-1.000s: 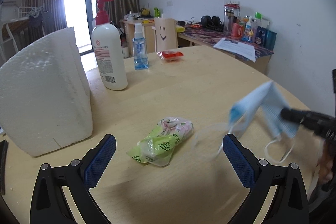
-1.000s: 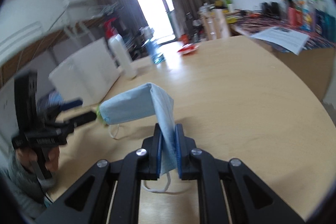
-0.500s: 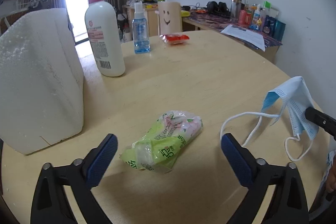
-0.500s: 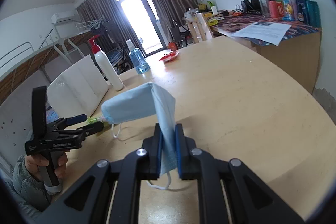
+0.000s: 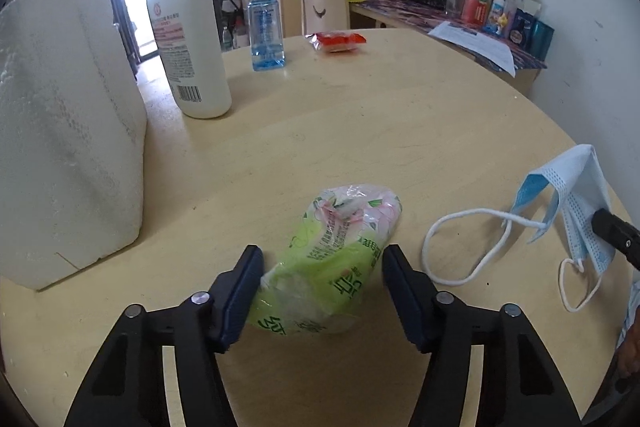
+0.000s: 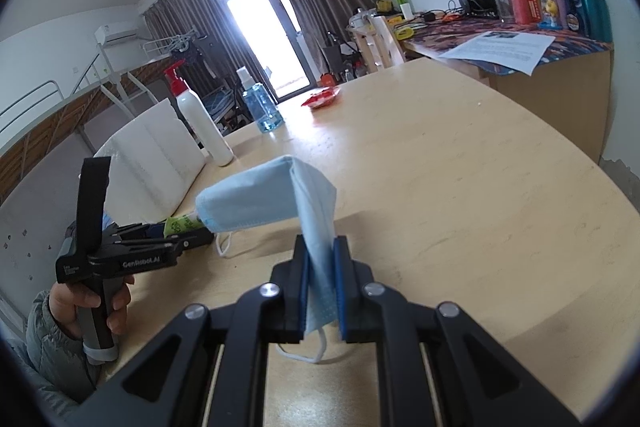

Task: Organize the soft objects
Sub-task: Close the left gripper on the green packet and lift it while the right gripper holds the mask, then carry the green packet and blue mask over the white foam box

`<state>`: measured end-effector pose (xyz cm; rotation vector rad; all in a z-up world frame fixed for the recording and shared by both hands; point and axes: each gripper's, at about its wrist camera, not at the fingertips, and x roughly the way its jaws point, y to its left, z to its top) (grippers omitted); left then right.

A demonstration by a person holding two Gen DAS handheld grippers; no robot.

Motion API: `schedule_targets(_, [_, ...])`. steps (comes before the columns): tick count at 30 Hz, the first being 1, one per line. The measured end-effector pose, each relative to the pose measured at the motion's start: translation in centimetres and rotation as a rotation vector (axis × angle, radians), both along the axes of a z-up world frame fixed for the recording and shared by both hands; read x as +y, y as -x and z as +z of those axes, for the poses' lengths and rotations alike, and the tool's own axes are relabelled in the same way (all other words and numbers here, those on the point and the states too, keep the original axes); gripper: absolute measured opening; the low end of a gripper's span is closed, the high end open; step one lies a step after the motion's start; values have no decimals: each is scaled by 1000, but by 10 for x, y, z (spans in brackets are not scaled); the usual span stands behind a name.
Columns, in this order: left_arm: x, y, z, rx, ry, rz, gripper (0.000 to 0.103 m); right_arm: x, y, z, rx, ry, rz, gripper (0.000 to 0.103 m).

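Note:
A green and pink plastic-wrapped tissue pack (image 5: 340, 247) lies on the round wooden table (image 5: 360, 131). My left gripper (image 5: 322, 255) straddles it and its jaws are closing. The left pad (image 5: 240, 291) brushes the wrapper end, while the right pad (image 5: 402, 291) stands just beside the pack without squeezing it. My right gripper (image 6: 320, 245) is shut on a folded light-blue face mask (image 6: 256, 199), held above the table with its ear loops hanging. In the left wrist view the mask (image 5: 576, 187) hangs at the right, one loop lying on the table.
A white foam block (image 5: 60, 131) stands at the left. Behind it are a white pump bottle (image 5: 184, 39), a blue spray bottle (image 5: 266, 35) and a red packet (image 5: 338, 41). A cluttered desk (image 5: 480, 27) runs along the back right wall.
My left gripper came forward and down over the tissue pack, and its jaws narrowed from wide open to just outside the pack. The mask stopped swinging; the right gripper stayed shut on it.

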<state>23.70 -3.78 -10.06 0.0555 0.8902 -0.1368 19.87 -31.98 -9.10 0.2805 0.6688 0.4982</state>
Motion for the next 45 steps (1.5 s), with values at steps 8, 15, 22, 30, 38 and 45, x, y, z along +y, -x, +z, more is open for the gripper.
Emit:
schedule_targets(8, [3, -1, 1, -10, 31, -8, 33, 1, 0, 0, 5, 7, 0, 15])
schedule_targets(15, [2, 7, 7, -54, 42, -26, 26, 3, 3, 2, 7, 9, -10, 15])
schedule_targets(22, [-2, 24, 24, -125, 36, -57, 26, 4, 10, 10, -8, 7, -27, 15])
schedule_targets(30, [6, 47, 36, -178, 46, -75, 26, 11, 24, 25, -46, 15, -40, 15])
schedule_targets(38, [15, 69, 50, -232, 55, -78, 26, 19, 37, 38, -70, 17, -51, 15])
schedule_targets(45, [27, 91, 59, -279, 59, -74, 25, 31, 51, 51, -102, 28, -43, 15])
